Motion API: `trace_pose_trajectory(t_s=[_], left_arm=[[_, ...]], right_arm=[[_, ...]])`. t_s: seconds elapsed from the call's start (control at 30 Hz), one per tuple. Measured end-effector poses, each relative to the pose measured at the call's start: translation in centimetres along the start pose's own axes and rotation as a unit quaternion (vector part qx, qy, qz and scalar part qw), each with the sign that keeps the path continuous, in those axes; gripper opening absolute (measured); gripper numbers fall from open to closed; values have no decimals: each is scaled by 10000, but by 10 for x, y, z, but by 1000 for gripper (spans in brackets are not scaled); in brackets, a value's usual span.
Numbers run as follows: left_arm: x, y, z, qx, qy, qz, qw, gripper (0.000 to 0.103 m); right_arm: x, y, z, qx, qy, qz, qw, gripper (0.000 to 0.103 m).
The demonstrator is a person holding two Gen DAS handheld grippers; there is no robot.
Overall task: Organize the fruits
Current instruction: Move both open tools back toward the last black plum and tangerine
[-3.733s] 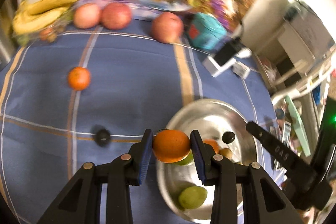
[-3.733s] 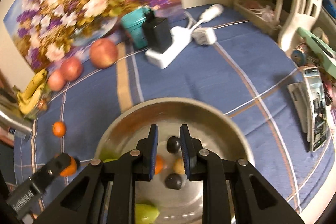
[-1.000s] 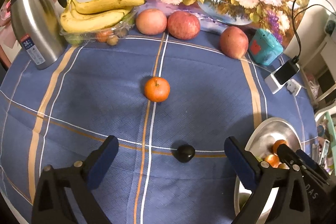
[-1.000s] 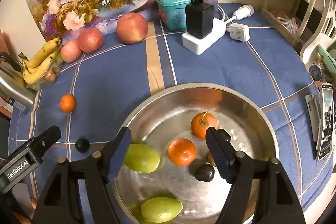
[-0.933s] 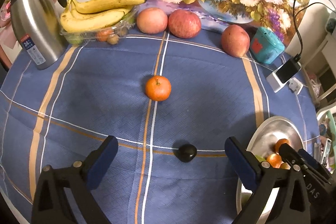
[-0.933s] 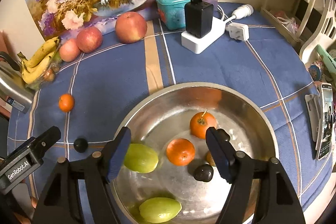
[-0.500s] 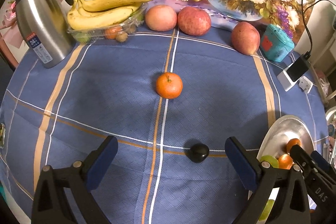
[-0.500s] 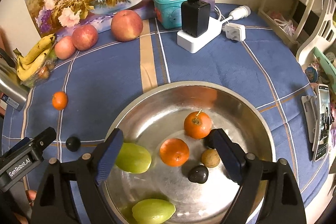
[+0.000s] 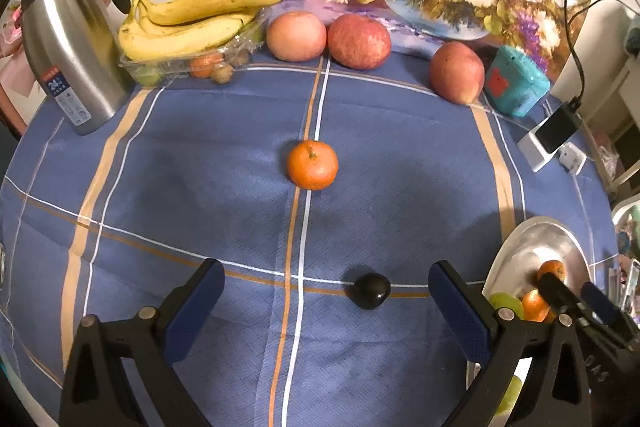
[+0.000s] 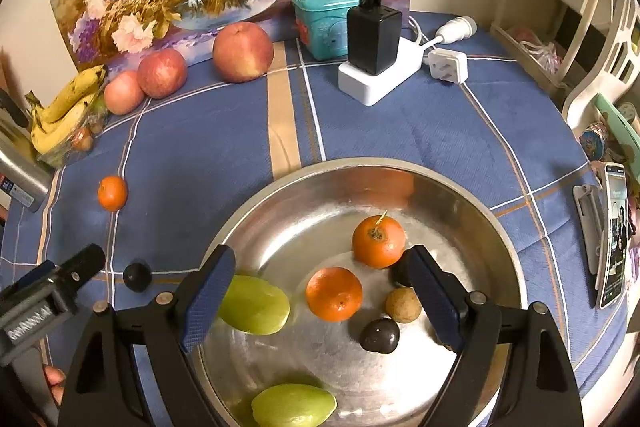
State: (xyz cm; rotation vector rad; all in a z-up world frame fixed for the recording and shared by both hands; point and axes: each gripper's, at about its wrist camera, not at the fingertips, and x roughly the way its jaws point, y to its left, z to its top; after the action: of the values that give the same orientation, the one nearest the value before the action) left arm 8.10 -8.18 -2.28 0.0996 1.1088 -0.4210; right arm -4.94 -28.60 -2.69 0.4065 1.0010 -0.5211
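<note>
My left gripper [image 9: 326, 303] is wide open and empty above the blue cloth. A small dark plum [image 9: 370, 290] lies between its fingers, nearer the right one. An orange mandarin [image 9: 312, 165] lies farther ahead. My right gripper [image 10: 316, 295] is wide open and empty over the steel bowl [image 10: 472, 203]. The bowl holds two mandarins [image 10: 378, 241], two green fruits [image 10: 254, 305], a dark plum [image 10: 379, 335] and a small brown fruit [image 10: 403, 304]. The bowl's edge [image 9: 520, 239] shows at right in the left wrist view.
Three apples [image 9: 359, 35] and a tray of bananas [image 9: 188, 23] line the back edge by a flower painting. A steel kettle [image 9: 68, 39] stands back left. A teal box [image 10: 324, 21], a charger on a power strip [image 10: 376, 67] and phones [image 10: 612, 235] sit to the right.
My left gripper let go of a mandarin into the bowl, opened wide and swung left over the cloth toward the plum. My right gripper opened wide over the bowl.
</note>
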Motion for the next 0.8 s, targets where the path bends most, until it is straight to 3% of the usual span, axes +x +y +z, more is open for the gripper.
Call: trace_pose_trajectory(t_s=[0.27,0.4,0.57,0.8], left_arm=[[-1,20,4,-200,61,47,9998,103],[-13,33,10,-358,-292,82,9989,103],[-19,47,15,-509,-445,205,9975,103],[-19,69,15,-759,-356,868,9927,103]], right_arm=[[7,16,-5,-84,52,86,9999,88],[9,28,-6,-168,73,107,9998,88],[3,46,-5,-214,-51,181,9996,88],[1,84,-4,-470,-132,425,9979,88]])
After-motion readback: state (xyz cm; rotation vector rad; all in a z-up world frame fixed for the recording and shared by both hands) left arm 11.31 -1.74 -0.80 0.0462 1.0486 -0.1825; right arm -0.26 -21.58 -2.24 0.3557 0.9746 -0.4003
